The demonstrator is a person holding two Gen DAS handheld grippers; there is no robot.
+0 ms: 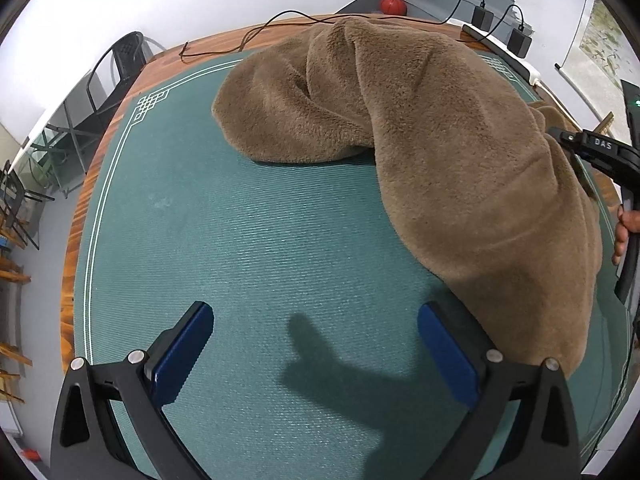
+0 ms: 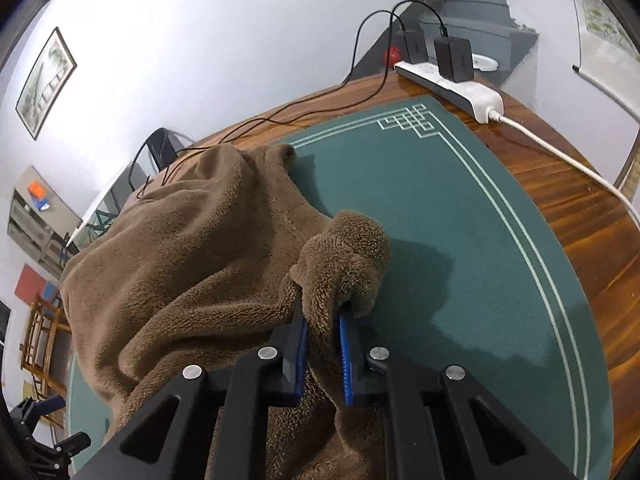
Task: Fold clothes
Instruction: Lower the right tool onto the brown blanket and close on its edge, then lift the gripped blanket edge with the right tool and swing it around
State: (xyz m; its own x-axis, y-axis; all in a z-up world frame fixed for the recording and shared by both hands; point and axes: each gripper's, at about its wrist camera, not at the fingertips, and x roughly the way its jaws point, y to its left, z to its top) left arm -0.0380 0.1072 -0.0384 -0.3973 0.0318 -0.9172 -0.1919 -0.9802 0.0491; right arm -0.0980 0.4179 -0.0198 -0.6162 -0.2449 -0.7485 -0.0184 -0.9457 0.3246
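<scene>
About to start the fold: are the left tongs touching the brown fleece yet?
Apart. The left wrist view shows the left tongs open over bare green mat, nothing between the pads; the brown fleece lies just beyond the right-hand pad.

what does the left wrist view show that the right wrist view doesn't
Only the left wrist view shows the left gripper, fingers spread wide over bare green mat, and the brown fleece garment's whole heaped length, with the right gripper at its far side.

Only the right wrist view shows the right gripper up close, shut on a bunched corner of the fleece, plus the framed picture on the wall.

Both share the garment, mat, wooden table, power strip and red ball.
</scene>
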